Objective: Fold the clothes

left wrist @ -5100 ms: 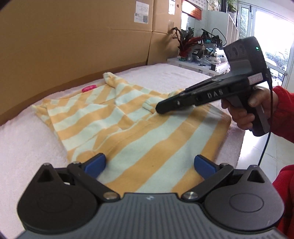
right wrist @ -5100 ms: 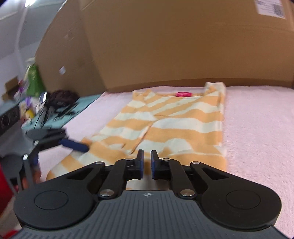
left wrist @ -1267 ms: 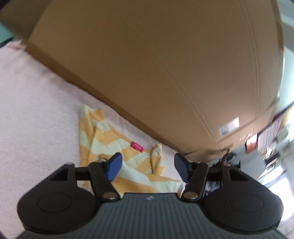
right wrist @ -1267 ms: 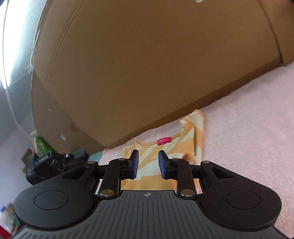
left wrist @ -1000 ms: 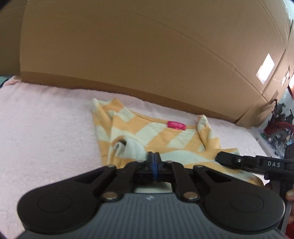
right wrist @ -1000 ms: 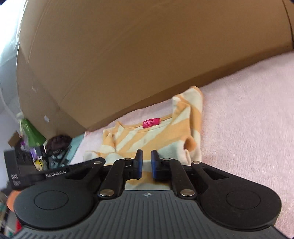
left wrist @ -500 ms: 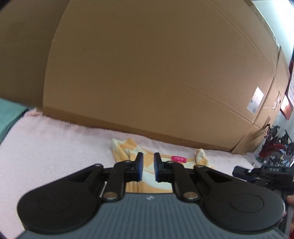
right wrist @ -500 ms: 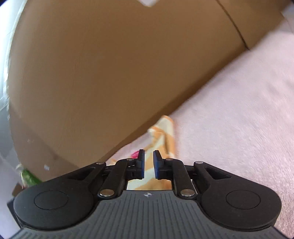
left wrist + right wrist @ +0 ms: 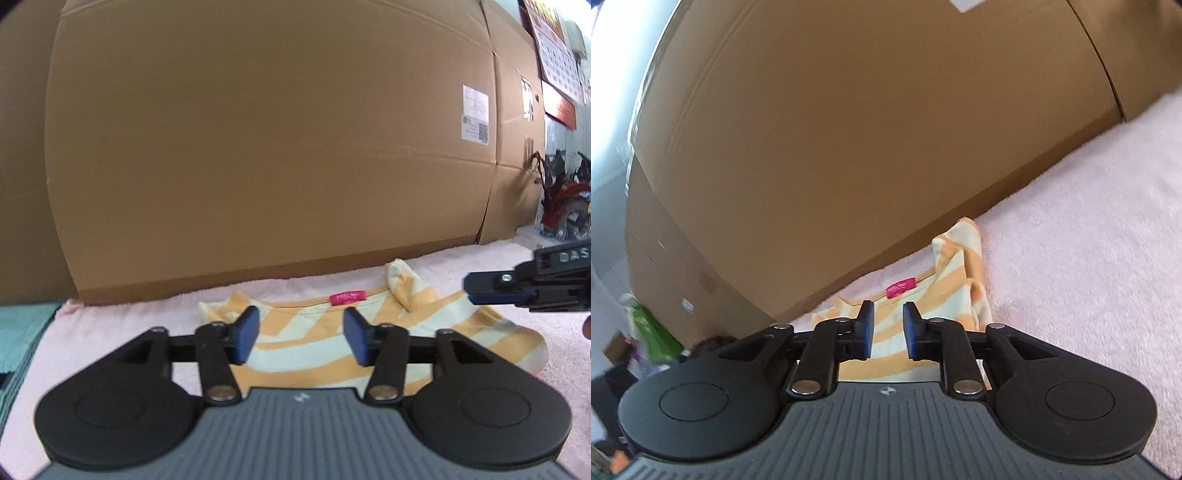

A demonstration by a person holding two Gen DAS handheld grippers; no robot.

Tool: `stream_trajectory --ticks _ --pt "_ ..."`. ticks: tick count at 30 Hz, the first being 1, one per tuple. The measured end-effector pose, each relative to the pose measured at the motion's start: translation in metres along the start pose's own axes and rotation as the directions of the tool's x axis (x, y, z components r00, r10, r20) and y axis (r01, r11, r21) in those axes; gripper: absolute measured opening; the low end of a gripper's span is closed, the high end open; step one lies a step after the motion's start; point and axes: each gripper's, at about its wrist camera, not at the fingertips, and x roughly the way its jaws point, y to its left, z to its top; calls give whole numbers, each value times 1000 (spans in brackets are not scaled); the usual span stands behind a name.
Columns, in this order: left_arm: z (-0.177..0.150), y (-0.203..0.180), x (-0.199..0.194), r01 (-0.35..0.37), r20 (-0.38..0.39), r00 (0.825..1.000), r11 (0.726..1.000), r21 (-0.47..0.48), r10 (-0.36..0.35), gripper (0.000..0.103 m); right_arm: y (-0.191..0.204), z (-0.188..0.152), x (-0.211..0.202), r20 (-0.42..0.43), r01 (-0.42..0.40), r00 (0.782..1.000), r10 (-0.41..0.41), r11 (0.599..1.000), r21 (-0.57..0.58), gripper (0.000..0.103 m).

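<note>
- The orange-and-cream striped knit top (image 9: 399, 332) lies folded on the pale pink fleecy cloth (image 9: 122, 317) that covers the work surface, in the lower middle of my left camera's frame and just below centre of my right camera's frame (image 9: 945, 291).
- Its bright pink neck label (image 9: 347, 297) faces up at the far edge of the garment, close to the foot of the cardboard; in my right view the label (image 9: 900, 287) sits just above my blue pads.
- One striped corner of the top stands up in a small peak at the right of the neckline.
- My left gripper (image 9: 301, 339) hangs above the near part of the top with its jaws opening, the blue pads fairly wide apart and nothing between them.
- My right gripper (image 9: 888, 330) hangs over the top too, its jaws opening but the gap narrow, and no cloth is pinched there.
- In my left view that right gripper (image 9: 498, 290) reaches in from the right edge, over the top's right side.
- A big brown cardboard box wall (image 9: 258, 140) fills the upper frame behind the cloth.
- A teal mat (image 9: 22, 332) shows at the left edge.
</note>
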Motion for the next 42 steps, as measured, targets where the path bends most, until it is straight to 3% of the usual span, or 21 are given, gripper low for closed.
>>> stream_trajectory --ticks 3,4,7,8,9,10,12,14,16,17,18,21,23,25,27,28,30,33,37,40,42 --pt "-5 -22 20 -39 -85 995 996 84 47 64 24 -8 32 8 178 983 -182 951 -252 22" --pt "-8 -24 28 -51 -135 989 994 101 64 63 15 -8 36 -4 180 983 -186 959 -220 17" --pt "-14 -3 25 -29 -152 988 999 37 34 64 -15 1 26 -40 138 989 -142 986 -91 8" --pt "-15 3 22 -35 -152 988 999 37 41 65 -18 2 17 -33 174 984 -176 983 -58 0" --pt "-16 8 19 -42 -152 987 998 36 47 65 -22 4 7 -27 203 979 -204 979 -26 1" --pt "-16 10 10 -34 -134 990 999 24 37 65 -20 2 -7 -26 139 990 -139 990 0 12" --pt "-13 8 -7 -9 -92 996 1000 12 10 62 -16 -1 -35 -21 10 1000 -10 999 48 14" --pt "-15 -8 -15 13 -88 996 998 59 -7 69 1 -15 -47 -36 -96 995 97 995 30 16" --pt "-20 -18 -14 13 -105 994 995 102 -2 75 12 -31 -44 -107 -110 988 108 994 -11 17" --pt "-24 -20 -9 3 -124 992 993 122 12 78 9 -36 -40 -132 -51 990 49 999 -8 12" --pt "-28 -22 -5 -6 -141 990 990 142 26 79 -3 -40 -35 -148 6 989 -3 1000 24 0" --pt "-21 -3 -11 18 -125 992 998 54 -11 79 -31 -39 -45 -155 -27 986 67 969 244 0" --pt "-21 6 -28 0 -84 996 999 36 3 77 -22 -40 -65 -139 -19 989 49 977 212 1" --pt "-27 9 -36 1 -90 996 1000 30 1 81 -16 -42 -75 -117 -22 992 44 983 183 18" --pt "-34 11 -37 5 -125 992 1000 21 -2 83 -14 -45 -76 -96 4 995 13 985 171 13" --pt "-36 14 -33 4 -153 988 1000 0 -4 86 -24 -46 -72 -112 26 994 -1 976 217 0" --pt "-37 23 -28 11 -191 981 998 -65 -24 88 -37 -45 -73 -131 18 991 25 948 316 0" --pt "-20 19 -36 10 -116 993 997 -71 -18 79 -15 -30 -81 -94 -3 995 25 973 231 14" --pt "0 8 -34 21 -8 1000 994 -105 -22 82 0 -10 -52 -54 -12 998 24 976 219 21" --pt "6 0 -7 35 -5 999 981 -191 -37 79 -6 -8 -18 -52 -9 998 23 967 256 21" --pt "-3 3 15 -8 -78 997 981 -193 -7 67 -18 -10 -4 -58 99 994 -88 962 255 10"
